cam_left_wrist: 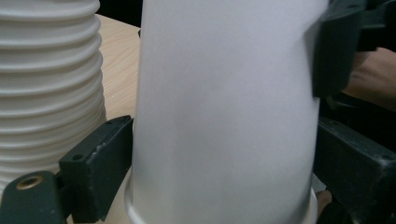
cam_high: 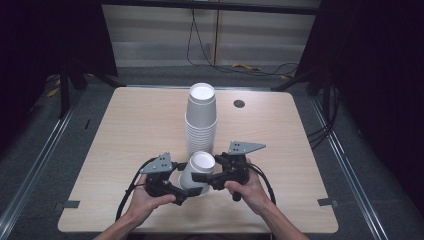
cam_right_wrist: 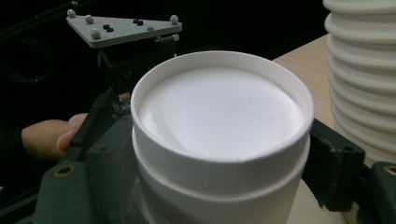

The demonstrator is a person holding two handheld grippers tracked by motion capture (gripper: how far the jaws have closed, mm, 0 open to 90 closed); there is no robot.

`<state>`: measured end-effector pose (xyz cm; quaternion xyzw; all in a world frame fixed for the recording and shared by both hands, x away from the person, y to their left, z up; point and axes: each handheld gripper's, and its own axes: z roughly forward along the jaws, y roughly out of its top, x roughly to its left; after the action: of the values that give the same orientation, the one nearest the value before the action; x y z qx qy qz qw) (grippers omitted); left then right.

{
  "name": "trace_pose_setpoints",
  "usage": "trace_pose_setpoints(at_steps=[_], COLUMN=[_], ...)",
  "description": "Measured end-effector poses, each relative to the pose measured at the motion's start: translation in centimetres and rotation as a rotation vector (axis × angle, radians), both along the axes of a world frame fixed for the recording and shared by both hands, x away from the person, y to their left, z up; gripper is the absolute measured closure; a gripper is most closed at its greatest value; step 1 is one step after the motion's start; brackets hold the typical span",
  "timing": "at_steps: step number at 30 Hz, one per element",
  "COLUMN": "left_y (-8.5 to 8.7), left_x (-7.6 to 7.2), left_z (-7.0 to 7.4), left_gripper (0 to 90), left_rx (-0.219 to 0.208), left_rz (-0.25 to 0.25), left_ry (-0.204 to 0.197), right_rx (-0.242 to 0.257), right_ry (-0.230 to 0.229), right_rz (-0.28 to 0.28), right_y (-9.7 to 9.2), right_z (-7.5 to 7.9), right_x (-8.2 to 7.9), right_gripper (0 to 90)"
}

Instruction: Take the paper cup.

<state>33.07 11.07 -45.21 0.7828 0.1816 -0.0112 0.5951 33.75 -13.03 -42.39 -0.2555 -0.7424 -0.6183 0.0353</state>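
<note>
Just in front of the tall cup stack (cam_high: 201,120), an inverted paper cup (cam_high: 196,173) is clamped low by the left gripper (cam_high: 186,192) and apparently high by the right gripper (cam_high: 202,176), so separating nested cups is judged next.

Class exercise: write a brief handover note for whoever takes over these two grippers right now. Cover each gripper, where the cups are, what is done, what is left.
Left gripper: shut on the lower part of the upside-down white paper cups.
Right gripper: shut on their upper part; there the right gripper view shows two cups nested.
Tall stack of white paper cups: standing just behind, mid-table.
Done: nested cups gripped by both.
Left: probably pull them apart.
</note>
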Motion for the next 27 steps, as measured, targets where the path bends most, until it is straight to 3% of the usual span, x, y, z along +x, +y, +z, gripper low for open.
trace_pose_setpoints(at_steps=[3, 6, 10, 19, 27], left_y=[-0.2, -0.6, -1.2, -0.5, -0.4], left_x=[0.0, 0.2, -0.1, -0.2, 0.0], left_z=[-0.1, 0.2, 0.1, -0.1, 0.1], left_gripper=[5.3, 10.0, 10.7, 11.9, 14.6], left_rx=[0.010, 0.000, 0.047, 0.038, 0.103], left_rz=[0.006, 0.001, -0.005, -0.008, -0.039], left_ry=[-0.009, 0.005, -0.026, -0.022, -0.040], right_rx=[0.009, 0.011, 0.005, 0.012, -0.016], right_ry=[-0.001, -0.007, -0.013, -0.005, -0.007], right_rz=[0.000, -0.005, -0.005, 0.003, 0.015], right_y=[0.1, 0.4, 0.6, 0.5, 0.7], right_z=[-0.2, -0.4, -0.3, -0.3, -0.4], right_x=[0.0, -0.2, -0.4, -0.5, -0.5], right_gripper=[22.5, 22.5, 22.5, 22.4, 21.6])
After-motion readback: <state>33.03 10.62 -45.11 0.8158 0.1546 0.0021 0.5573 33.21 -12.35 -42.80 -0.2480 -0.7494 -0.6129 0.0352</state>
